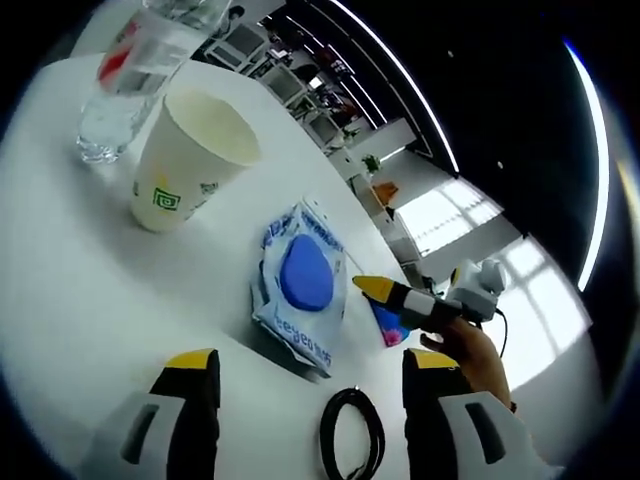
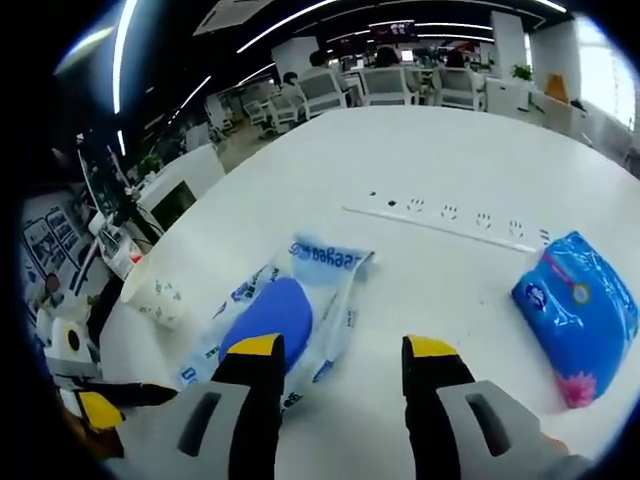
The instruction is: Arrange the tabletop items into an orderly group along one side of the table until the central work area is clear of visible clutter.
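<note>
- Left tongs (image 1: 310, 375): jaws apart, nothing between them, hovering over the white worktop (image 1: 80, 300).
- Right tongs (image 2: 340, 360): jaws apart, nothing between them, above the worktop just beside the wipes pack (image 2: 290, 310).
- Wipes pack: clear and white wrapper with blue print and a blue oval flap, lying flat mid-worktop. In the left gripper view it sits just ahead of the left tongs.
- Paper cup (image 1: 190, 160): white with a green logo, open, standing on the worktop near the clear water bottle (image 1: 130, 80); the two are just beside each other.
- Blue tissue pack (image 2: 580, 315): blue with a pink flower print, lying well apart from the wipes pack.
- White power strip (image 2: 440, 220): lies flat on the worktop beyond both packs.
- Black cable loop (image 1: 352, 435): lies between the left jaws, low in the view.
</note>
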`<act>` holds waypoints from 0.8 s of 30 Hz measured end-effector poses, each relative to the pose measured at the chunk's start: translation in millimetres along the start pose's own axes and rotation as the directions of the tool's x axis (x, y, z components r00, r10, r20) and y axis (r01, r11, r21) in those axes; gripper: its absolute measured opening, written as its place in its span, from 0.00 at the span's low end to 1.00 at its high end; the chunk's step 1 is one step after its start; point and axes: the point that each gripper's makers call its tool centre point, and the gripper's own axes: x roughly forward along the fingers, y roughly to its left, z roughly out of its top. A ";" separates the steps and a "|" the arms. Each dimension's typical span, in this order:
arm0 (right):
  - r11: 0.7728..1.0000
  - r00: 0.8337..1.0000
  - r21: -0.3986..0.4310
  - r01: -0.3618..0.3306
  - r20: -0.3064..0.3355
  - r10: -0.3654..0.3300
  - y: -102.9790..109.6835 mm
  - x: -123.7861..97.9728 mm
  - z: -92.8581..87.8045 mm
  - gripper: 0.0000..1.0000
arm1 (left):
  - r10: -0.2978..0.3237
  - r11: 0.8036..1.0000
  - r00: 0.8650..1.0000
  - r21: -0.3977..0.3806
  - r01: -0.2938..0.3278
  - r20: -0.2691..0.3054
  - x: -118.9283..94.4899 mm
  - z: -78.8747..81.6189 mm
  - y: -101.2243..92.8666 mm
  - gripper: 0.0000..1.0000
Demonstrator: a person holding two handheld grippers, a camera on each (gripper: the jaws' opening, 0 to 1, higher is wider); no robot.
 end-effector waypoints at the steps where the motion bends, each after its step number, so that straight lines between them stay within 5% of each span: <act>1: 1.000 1.000 0.004 0.000 0.000 0.000 -0.3 0.7 0.5 0.44 | -0.002 1.000 1.000 -0.006 0.002 0.001 -0.2 0.4 -0.7 0.72; 24: 0.996 1.000 0.088 -0.020 0.005 0.020 -7.9 22.4 7.5 0.41 | 0.012 0.999 1.000 -0.044 -0.012 0.006 -0.9 -0.2 -2.5 0.64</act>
